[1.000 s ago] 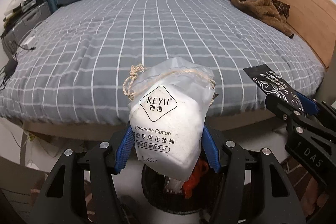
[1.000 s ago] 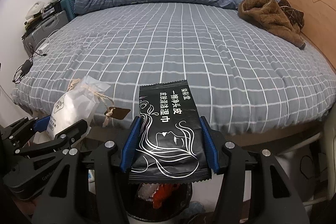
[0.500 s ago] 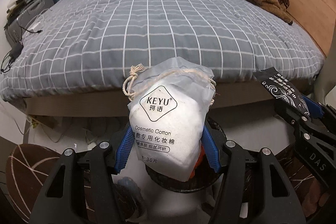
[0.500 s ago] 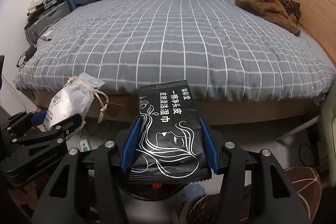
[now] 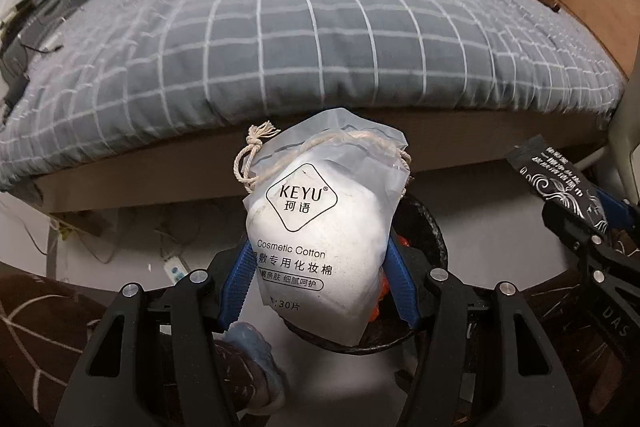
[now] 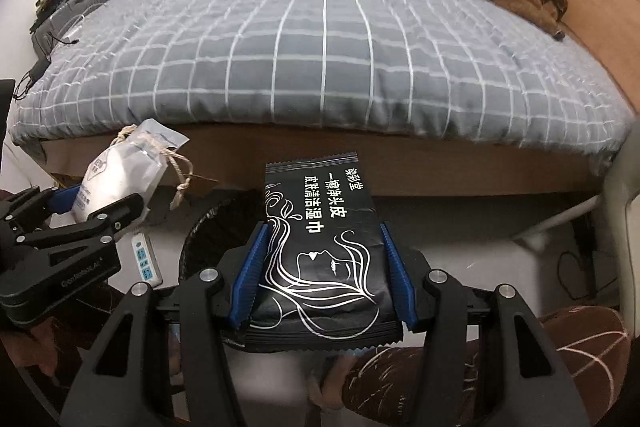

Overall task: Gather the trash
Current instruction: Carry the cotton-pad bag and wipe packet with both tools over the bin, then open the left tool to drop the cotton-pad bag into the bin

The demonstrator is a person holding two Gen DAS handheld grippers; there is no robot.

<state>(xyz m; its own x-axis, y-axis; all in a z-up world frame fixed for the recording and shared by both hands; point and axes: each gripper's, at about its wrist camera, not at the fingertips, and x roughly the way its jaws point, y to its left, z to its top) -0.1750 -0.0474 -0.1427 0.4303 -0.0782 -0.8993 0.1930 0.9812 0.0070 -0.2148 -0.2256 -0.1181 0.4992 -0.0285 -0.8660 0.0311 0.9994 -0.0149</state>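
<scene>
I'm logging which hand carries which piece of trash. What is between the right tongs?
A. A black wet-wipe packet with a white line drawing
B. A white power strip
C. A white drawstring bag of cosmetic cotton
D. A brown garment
A: the right wrist view shows the black wet-wipe packet clamped between the right tongs, while the white cotton bag sits in the left tongs.

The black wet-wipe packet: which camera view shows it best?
The right wrist view: the black wet-wipe packet fills the centre, its printed face readable. The left wrist view catches only one end of it at the right edge.
</scene>
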